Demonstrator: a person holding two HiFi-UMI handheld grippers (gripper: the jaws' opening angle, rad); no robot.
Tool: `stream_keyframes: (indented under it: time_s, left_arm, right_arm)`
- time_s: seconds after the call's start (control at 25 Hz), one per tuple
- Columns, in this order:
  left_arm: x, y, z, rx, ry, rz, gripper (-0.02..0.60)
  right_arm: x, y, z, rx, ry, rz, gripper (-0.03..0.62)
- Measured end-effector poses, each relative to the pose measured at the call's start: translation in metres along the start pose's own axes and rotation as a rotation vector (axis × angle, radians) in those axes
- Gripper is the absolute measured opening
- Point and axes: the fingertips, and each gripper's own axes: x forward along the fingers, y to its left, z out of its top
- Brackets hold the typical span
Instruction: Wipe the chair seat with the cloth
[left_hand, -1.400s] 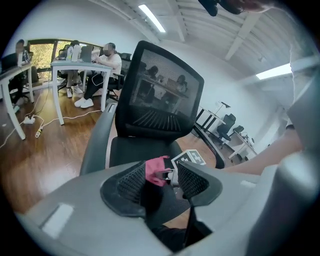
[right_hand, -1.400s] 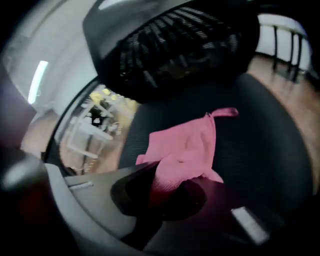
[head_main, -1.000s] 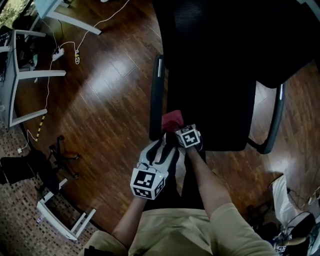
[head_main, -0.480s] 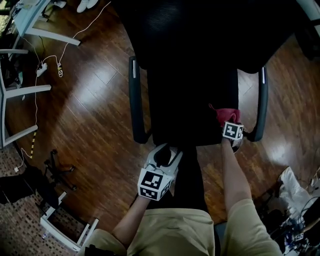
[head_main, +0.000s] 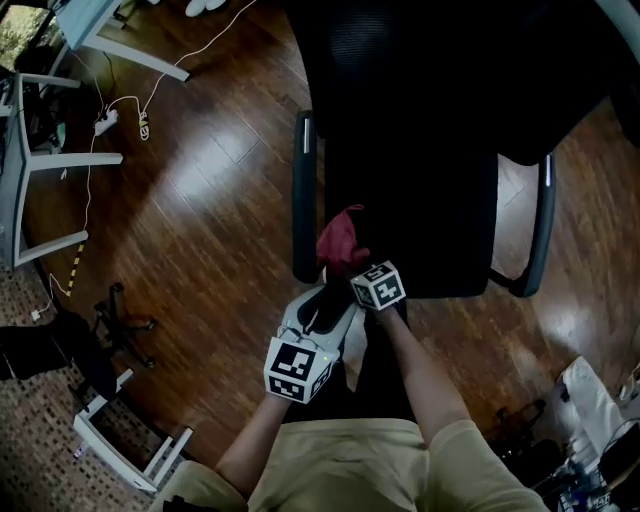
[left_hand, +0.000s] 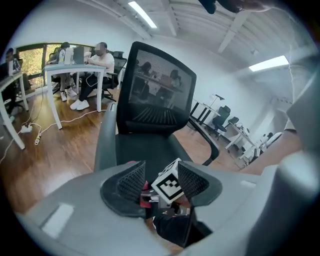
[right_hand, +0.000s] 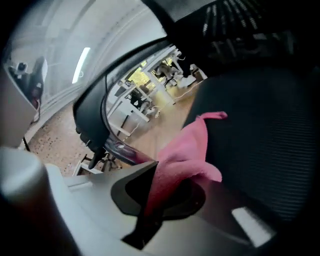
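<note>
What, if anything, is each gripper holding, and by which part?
The right gripper clamps the pink cloth by a bunched end; the left gripper holds nothing, its jaws apart.

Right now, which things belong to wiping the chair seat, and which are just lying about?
Job: pink cloth, chair seat, right gripper clamping the cloth.
Lying about: power strip with cables, white desk legs, spare chair base on the floor.

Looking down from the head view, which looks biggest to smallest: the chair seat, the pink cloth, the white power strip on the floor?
1. chair seat
2. cloth
3. power strip; it lies farther away, which shrinks it.
</note>
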Motion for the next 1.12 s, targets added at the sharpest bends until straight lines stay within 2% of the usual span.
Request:
stream_keyframes:
  time_s: [0.04, 0.12, 0.24, 0.32, 0.4, 0.6, 0.64, 0.72, 0.8, 0.84, 0.88, 0.92, 1.0, 1.08, 1.12]
  left_arm:
    - [-0.004, 0.004, -0.003, -0.004, 0.002, 0.008, 0.190]
    - [-0.014, 0.010, -0.008, -0.013, 0.007, 0.022, 0.190]
    - [-0.017, 0.015, -0.011, -0.024, 0.003, 0.027, 0.190]
    - [-0.011, 0.013, -0.015, -0.038, 0.000, 0.010, 0.189]
    - [-0.006, -0.001, -0.022, -0.061, 0.000, -0.025, 0.189]
    - [0.013, -0.030, -0.031, -0.058, -0.012, -0.105, 0.186]
    - [0.019, -0.033, -0.035, -0.043, -0.008, -0.113, 0.183]
    - [0.029, -0.038, -0.043, -0.013, 0.007, -0.121, 0.183]
    - [0.033, -0.038, -0.049, 0.000, 0.017, -0.117, 0.183]
    - [0.033, -0.036, -0.049, 0.000, 0.016, -0.111, 0.183]
    - [0.032, -0.032, -0.046, -0.001, 0.010, -0.102, 0.183]
    - [0.031, -0.028, -0.041, -0.001, 0.000, -0.092, 0.183]
    - [0.025, -0.019, -0.027, 0.003, -0.025, -0.069, 0.183]
    - [0.017, -0.010, -0.014, 0.012, -0.045, -0.045, 0.181]
    - [0.013, -0.007, -0.008, 0.014, -0.054, -0.034, 0.181]
  right_arm:
    - [0.019, 0.013, -0.002, -0.008, 0.023, 0.011, 0.015]
    - [0.043, 0.021, -0.010, -0.015, 0.079, -0.027, 0.017]
    - [0.038, -0.005, -0.012, -0.045, 0.094, -0.127, 0.015]
    - [0.005, -0.046, -0.015, -0.062, 0.090, -0.265, 0.015]
    - [-0.053, -0.097, -0.037, -0.031, 0.099, -0.438, 0.015]
    - [-0.243, -0.228, -0.109, 0.173, 0.092, -0.968, 0.015]
    - [-0.269, -0.246, -0.122, 0.211, 0.095, -1.031, 0.015]
    - [-0.291, -0.266, -0.136, 0.228, 0.112, -1.079, 0.015]
    - [-0.286, -0.262, -0.134, 0.206, 0.119, -1.080, 0.014]
    - [-0.275, -0.255, -0.129, 0.207, 0.094, -1.048, 0.014]
    - [-0.257, -0.241, -0.120, 0.215, 0.047, -0.975, 0.015]
    - [-0.231, -0.221, -0.107, 0.216, -0.012, -0.857, 0.015]
    - [-0.164, -0.160, -0.076, 0.160, -0.099, -0.556, 0.015]
    - [-0.098, -0.086, -0.050, 0.055, -0.105, -0.296, 0.015]
    - [-0.069, -0.053, -0.040, 0.011, -0.093, -0.199, 0.015]
